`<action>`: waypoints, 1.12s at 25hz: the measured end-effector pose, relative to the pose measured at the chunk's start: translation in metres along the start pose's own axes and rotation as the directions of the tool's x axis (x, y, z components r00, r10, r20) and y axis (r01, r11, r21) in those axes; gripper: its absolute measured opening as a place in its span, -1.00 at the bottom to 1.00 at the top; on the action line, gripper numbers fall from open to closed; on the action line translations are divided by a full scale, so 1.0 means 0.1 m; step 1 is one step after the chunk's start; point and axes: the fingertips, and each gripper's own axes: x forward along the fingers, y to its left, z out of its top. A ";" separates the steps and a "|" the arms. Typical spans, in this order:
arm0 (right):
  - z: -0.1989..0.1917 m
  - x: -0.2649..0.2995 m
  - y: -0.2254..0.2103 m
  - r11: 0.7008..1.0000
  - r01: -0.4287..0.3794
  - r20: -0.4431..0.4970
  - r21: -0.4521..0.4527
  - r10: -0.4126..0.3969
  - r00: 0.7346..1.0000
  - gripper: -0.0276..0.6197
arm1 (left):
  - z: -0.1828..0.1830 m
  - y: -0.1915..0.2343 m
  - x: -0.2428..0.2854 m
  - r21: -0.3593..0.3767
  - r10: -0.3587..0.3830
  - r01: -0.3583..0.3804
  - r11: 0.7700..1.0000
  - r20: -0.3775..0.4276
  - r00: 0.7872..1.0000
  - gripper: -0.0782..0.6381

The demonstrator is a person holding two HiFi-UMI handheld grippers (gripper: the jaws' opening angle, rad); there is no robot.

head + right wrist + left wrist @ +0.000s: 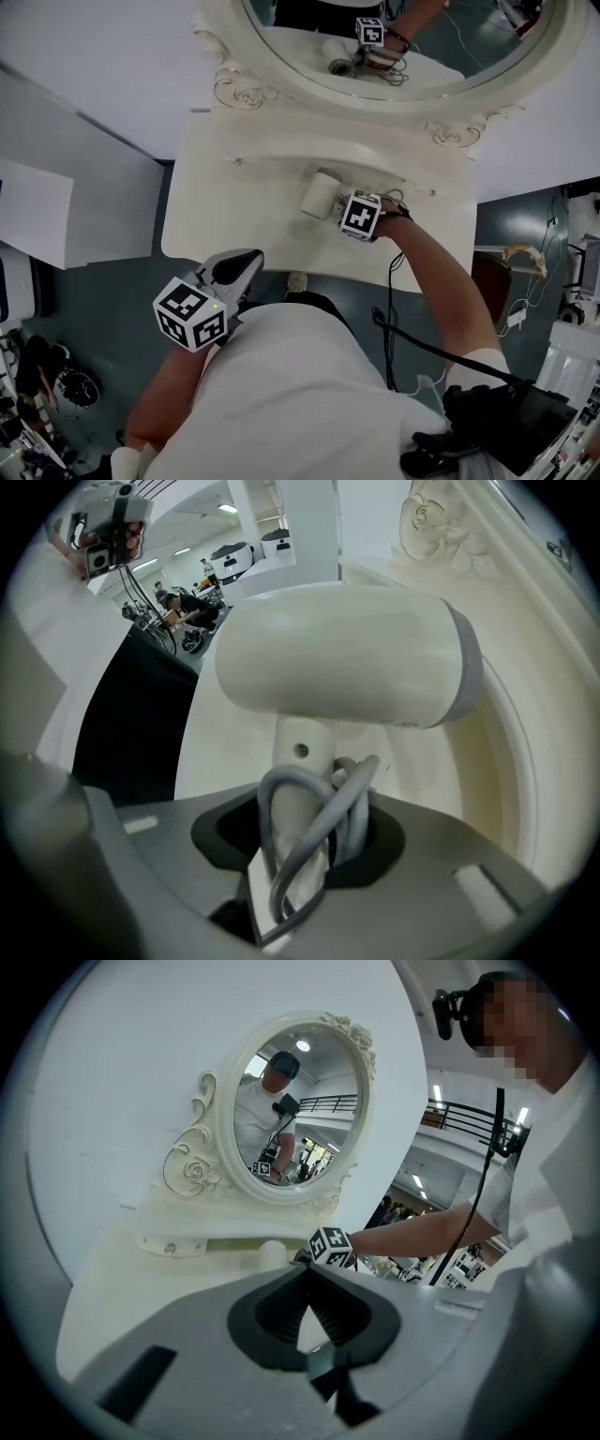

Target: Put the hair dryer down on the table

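Note:
A cream hair dryer (pixel 319 195) with a grey end cap hangs just over the white dressing table (pixel 234 187), close to its raised back ledge. I cannot tell whether it touches the top. My right gripper (pixel 343 208) points steeply down and is shut on the dryer's handle (pixel 298 761), with the grey cord (pixel 319 827) wound round it between the jaws. The barrel (pixel 347 658) lies crosswise above the jaws. My left gripper (pixel 239 267) hovers at the table's front edge, jaws together and empty (pixel 307 1283). From there the dryer (pixel 272 1252) shows small.
An oval mirror (pixel 394 37) in an ornate white frame stands at the table's back and reflects the right gripper. A small drawer knob (pixel 170 1249) sits under the ledge. A black cable (pixel 412 342) runs along my right arm. Dark floor surrounds the table.

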 end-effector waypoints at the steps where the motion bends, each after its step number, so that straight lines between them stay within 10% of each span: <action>1: -0.01 0.01 0.00 1.000 -0.002 -0.014 0.009 0.003 1.000 -0.43 | 0.00 0.00 0.01 0.000 0.000 0.000 1.000 -0.002 1.000 -0.79; 28: 0.04 0.11 0.05 0.999 -0.003 0.000 0.039 0.003 1.000 -0.27 | -0.18 -0.22 0.36 0.093 -0.115 0.132 0.987 -0.176 0.978 -0.79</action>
